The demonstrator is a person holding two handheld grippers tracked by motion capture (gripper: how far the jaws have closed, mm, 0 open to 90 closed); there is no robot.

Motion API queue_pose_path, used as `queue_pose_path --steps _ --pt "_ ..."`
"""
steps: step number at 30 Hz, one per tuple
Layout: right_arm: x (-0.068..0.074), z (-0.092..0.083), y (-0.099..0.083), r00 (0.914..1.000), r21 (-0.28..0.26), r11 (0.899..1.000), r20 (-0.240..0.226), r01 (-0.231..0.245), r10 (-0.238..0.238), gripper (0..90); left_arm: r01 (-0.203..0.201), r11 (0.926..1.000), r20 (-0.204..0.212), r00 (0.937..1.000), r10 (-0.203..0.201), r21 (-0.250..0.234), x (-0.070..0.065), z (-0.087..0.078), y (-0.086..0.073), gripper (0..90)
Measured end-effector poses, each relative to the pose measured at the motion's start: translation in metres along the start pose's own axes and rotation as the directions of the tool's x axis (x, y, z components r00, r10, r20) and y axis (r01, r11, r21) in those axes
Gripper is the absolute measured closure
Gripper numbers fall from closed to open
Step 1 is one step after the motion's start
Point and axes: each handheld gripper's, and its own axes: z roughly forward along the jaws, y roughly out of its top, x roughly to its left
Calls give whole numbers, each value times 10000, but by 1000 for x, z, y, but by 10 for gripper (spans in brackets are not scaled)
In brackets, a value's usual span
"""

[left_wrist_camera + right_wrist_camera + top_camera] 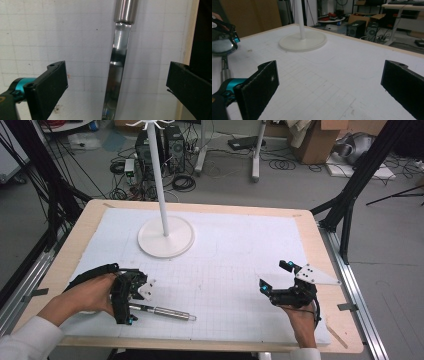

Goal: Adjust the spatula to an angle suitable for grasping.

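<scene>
At the left of the bench (pixel 65 255), the left gripper (pixel 129 296) is held low over a white gridded mat (pixel 240 250) by a hand (pixel 87 292) in a white sleeve (pixel 27 340). A steel ladle (pixel 162 312) is seen lying flat on the mat near the front edge, its bowl end hidden under the gripper and its thick handle pointing toward the middle of the bench. In the left gripper view the jaws are shown spread wide, one on each side of the ladle's thin flat shank (pixel 117 75), with clear mat on both sides and nothing gripped. Farther back, left of centre, a white stand (pixel 165 237) is set on its round base, its pole rising out of the high view. At the right, the right gripper (pixel 276 281) is held just above the mat, well apart from the ladle; its jaws are shown fully parted in the right gripper view, with nothing between them. In that same view the ladle's bowl (pixel 222 47) is caught at the far left, beneath the other gripper.
</scene>
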Motion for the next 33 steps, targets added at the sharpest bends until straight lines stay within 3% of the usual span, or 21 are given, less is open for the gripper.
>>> queue_pose_path --steps 11,21,25,33 --pt "3 0 3 9995 -104 9994 83 316 -315 4 -136 9994 -75 9999 139 324 0 12 2 40" --pt "3 2 2 9995 16 9995 -1 321 -321 4 101 9991 -44 9999 -99 418 4 19 -3 174" --pt "4 2 2 9996 78 9996 9 273 -273 4 46 9987 243 9997 -58 516 4 20 -2 271" --pt "3 2 2 9995 97 9994 -9 328 -328 4 218 9973 430 9988 -248 708 5 21 -2 379"
